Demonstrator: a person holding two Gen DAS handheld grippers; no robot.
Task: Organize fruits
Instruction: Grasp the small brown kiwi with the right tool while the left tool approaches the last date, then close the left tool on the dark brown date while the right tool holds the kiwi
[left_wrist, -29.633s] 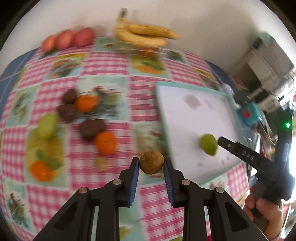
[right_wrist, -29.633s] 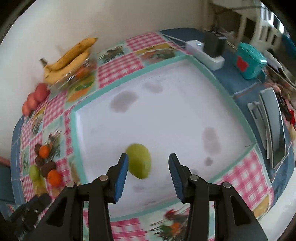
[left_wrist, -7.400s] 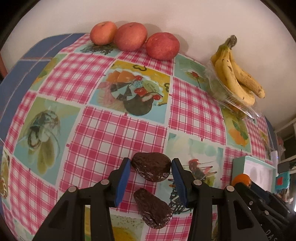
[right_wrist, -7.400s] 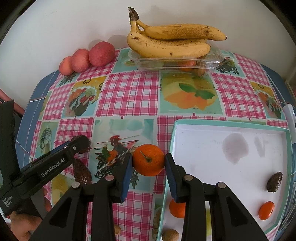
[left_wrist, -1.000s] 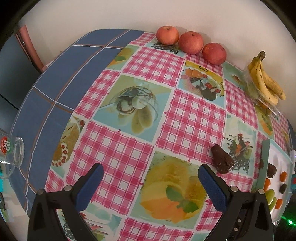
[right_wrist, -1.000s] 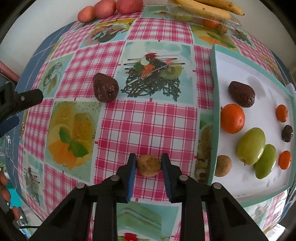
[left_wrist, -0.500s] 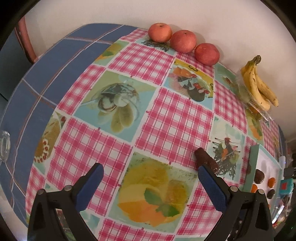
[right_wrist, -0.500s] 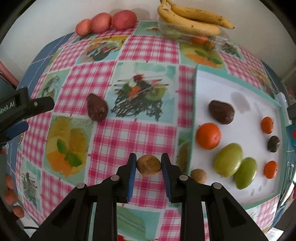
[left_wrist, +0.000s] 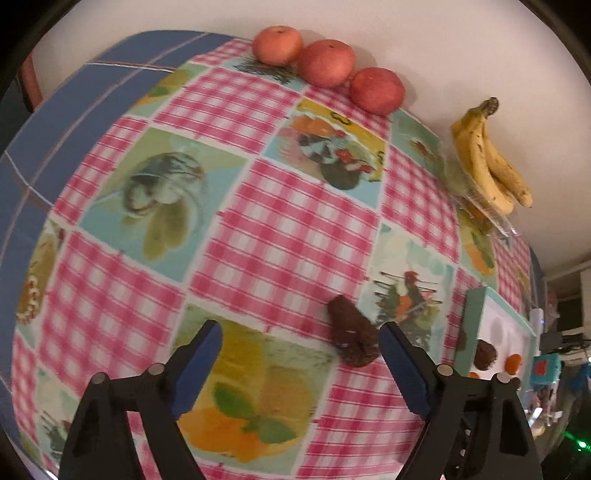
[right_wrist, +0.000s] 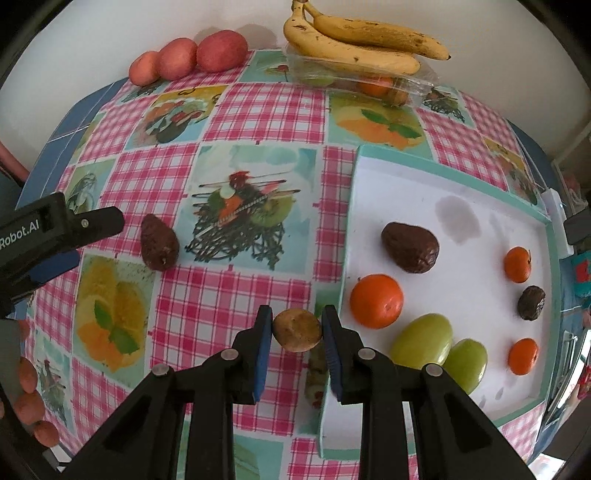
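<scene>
Checked fruit-print cloth covers the worktop (right_wrist: 258, 110), white wall behind.

L→R: left hand-held gripper (left_wrist: 299, 365) has jaws spread wide, nothing in them, low over the cloth. Dark avocado (left_wrist: 352, 341) lies loose on the cloth just inside its right pad, off-centre. Right hand-held gripper (right_wrist: 297, 332) is clamped on a small brown fruit (right_wrist: 297, 329), prob a kiwi, held above the cloth just left of the tray (right_wrist: 461, 173) rim.

Step in hand, my read: right carries the kiwi into the tray; left lines up on the avocado.
- Right: lift clear of the teal rim before crossing, set down in a bare patch at the near-left corner, don't drop on the orange (right_wrist: 376, 301). Round fruit may roll, so release low.
- Left: shift rightward so the avocado is centred, close across its narrow width.

Counts, right view: 3 red apples (right_wrist: 188, 57) at the wall, 2 bananas (right_wrist: 354, 40) on a clear clamshell (right_wrist: 369, 83). In tray: 1 dark avocado, 1 big orange, 2 green fruits, 2 small oranges, 1 small dark fruit. Loose on cloth: 1 avocado.
</scene>
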